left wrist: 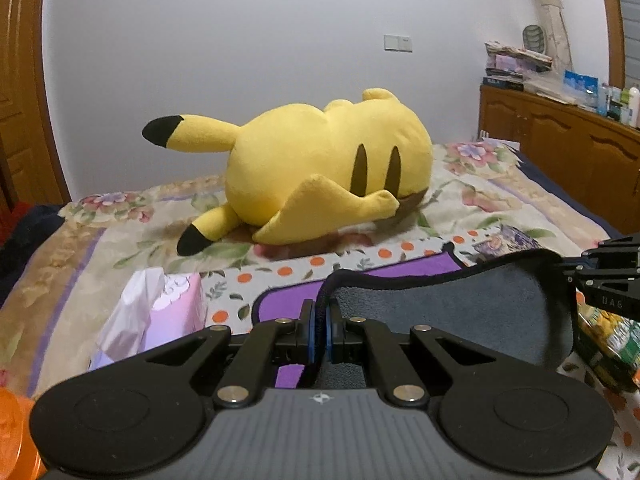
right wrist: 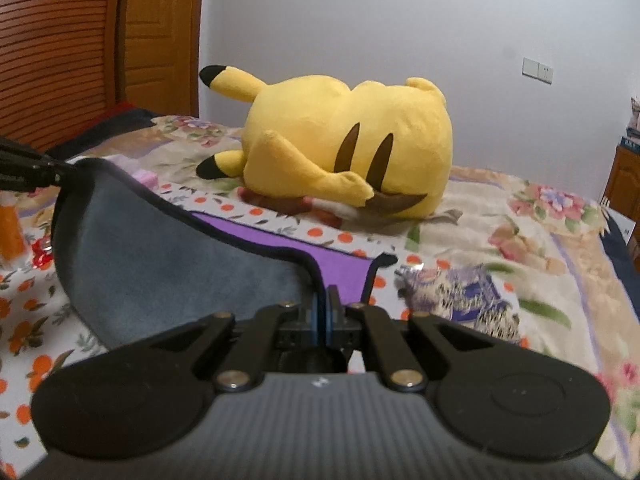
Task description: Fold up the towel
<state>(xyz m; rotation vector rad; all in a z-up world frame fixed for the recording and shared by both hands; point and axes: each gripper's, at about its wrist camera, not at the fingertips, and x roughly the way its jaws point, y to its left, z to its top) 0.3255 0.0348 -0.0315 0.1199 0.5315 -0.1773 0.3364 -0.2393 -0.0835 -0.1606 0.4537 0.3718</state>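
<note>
Black linkage arms and a ribbed grey housing fill the bottom of both wrist views, and above them the blue-padded fingers meet on cloth. In the left wrist view the left gripper (left wrist: 320, 320) has its jaws pressed together on the black-piped edge of the towel (left wrist: 460, 312), at lower centre of the frame. In the right wrist view the right gripper (right wrist: 323, 312) pinches the same hem in the same way, lower centre.

Each gripper appears to hold one near corner, which makes sense for a fold: with both corners raised together, the near edge can be carried over as one straight line. Between the two grips the cloth sags in a shallow arc, grey underside toward the cameras. Its far part lies flat, purple face up, on the dotted cloth (left wrist: 280, 276) spread over the floral bed cover (left wrist: 480, 196). The lifted portion runs right from the left jaws to the other gripper at the right edge of that frame, and left from the right jaws to the upper left of the other view.

A yellow plush toy (left wrist: 320, 168) lies beyond the towel in mid-frame, apart from it. A pink tissue pack (left wrist: 168, 308) sits near the lower left of the left view, just beside the towel's flat edge. I judge the fold under way, the near edge not yet laid down.
</note>
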